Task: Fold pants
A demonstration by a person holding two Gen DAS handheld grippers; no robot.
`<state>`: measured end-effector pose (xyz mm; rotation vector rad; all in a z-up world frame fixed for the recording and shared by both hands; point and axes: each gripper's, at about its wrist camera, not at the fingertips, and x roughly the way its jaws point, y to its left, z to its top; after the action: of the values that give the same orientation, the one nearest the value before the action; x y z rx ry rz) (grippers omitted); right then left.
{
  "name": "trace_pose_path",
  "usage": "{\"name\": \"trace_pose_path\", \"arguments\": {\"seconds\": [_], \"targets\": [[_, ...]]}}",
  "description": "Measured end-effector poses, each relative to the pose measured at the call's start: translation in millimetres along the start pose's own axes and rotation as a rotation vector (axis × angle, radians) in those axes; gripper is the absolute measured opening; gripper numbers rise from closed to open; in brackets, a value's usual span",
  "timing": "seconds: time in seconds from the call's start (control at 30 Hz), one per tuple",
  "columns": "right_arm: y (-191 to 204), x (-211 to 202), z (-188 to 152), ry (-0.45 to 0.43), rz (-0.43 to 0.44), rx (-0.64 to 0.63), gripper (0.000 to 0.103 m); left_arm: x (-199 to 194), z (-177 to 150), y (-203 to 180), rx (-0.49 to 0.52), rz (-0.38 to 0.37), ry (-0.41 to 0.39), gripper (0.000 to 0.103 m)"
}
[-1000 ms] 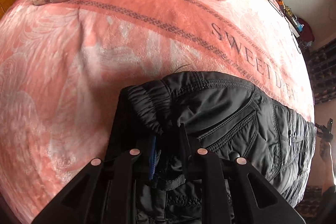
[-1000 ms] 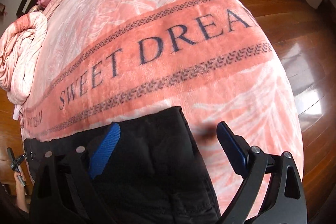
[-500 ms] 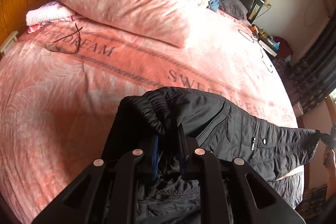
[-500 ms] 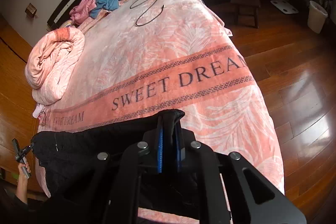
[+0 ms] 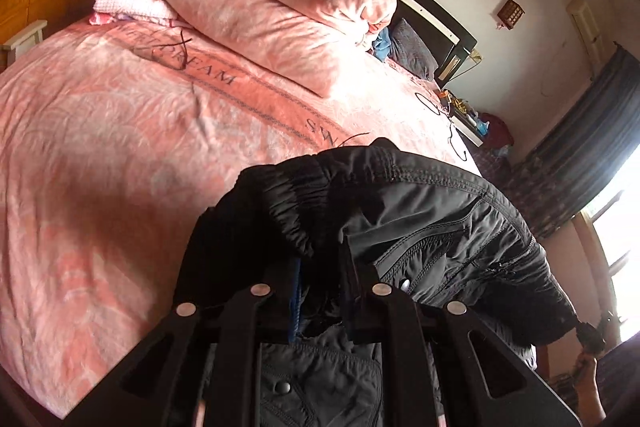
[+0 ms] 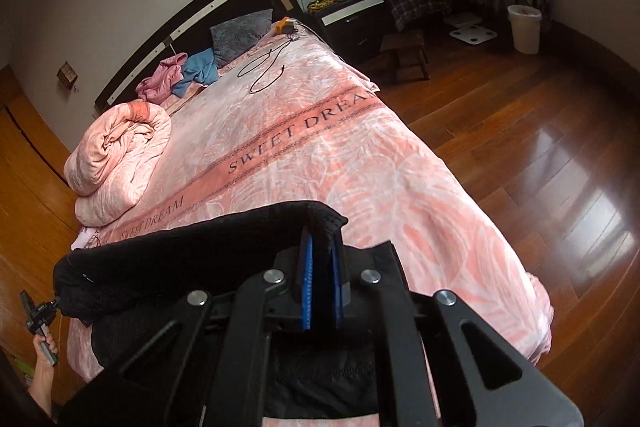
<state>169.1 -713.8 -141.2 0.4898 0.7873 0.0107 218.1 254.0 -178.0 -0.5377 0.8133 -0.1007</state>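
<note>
My left gripper (image 5: pixel 318 291) and right gripper (image 6: pixel 322 277) are matte black angular linkages with triangular cutouts, four round silver pivot pins each, and ribbed blue pads (image 6: pixel 307 277) lining the narrow fingers.

1. One pair of black pants (image 5: pixel 432 227).
2. Two claws: left claw (image 5: pixel 320 291), right claw (image 6: pixel 322 283).
3. One bed (image 6: pixel 360 163).
4. One rolled pink quilt (image 6: pixel 120 151).
5. One grey pillow (image 6: pixel 240 35).
6. One white bin (image 6: pixel 525 29).

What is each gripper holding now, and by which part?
Both hold the black pants: left gripper at the elastic waistband, right gripper at the leg-hem end.
</note>
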Motion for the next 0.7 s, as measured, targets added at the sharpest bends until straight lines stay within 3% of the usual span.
{"name": "trace_pose_path", "arguments": {"seconds": [0.17, 0.27, 0.33, 0.37, 0.4, 0.47, 0.53, 0.6, 0.7], "targets": [[-11, -14, -51, -0.006, -0.046, 0.056, 0.009, -3, -32, 20, -0.030, 0.024, 0.035, 0.021], [-19, -20, -78, 0.003, -0.074, 0.091, 0.018, -4, -45, 28, -0.021, 0.073, 0.055, 0.030], [-25, -21, -94, 0.026, -0.102, 0.115, 0.029, -5, -53, 34, 0.004, 0.151, 0.065, 0.040], [-31, -19, -103, 0.047, -0.111, 0.141, 0.033, -7, -57, 39, 0.011, 0.195, 0.066, 0.055], [-38, -17, -113, 0.076, -0.124, 0.171, 0.043, -9, -61, 45, 0.017, 0.246, 0.068, 0.073], [-53, -18, -134, 0.104, -0.127, 0.250, 0.046, -13, -68, 60, 0.030, 0.364, 0.083, 0.092], [-66, -24, -152, 0.116, -0.109, 0.337, 0.055, -13, -76, 74, 0.068, 0.508, 0.129, 0.092], [-76, -31, -167, 0.105, -0.060, 0.426, 0.056, -20, -82, 85, 0.079, 0.589, 0.152, 0.092], [-82, -38, -177, 0.077, 0.022, 0.517, 0.056, -42, -85, 97, -0.019, 0.549, 0.116, 0.092]]}}
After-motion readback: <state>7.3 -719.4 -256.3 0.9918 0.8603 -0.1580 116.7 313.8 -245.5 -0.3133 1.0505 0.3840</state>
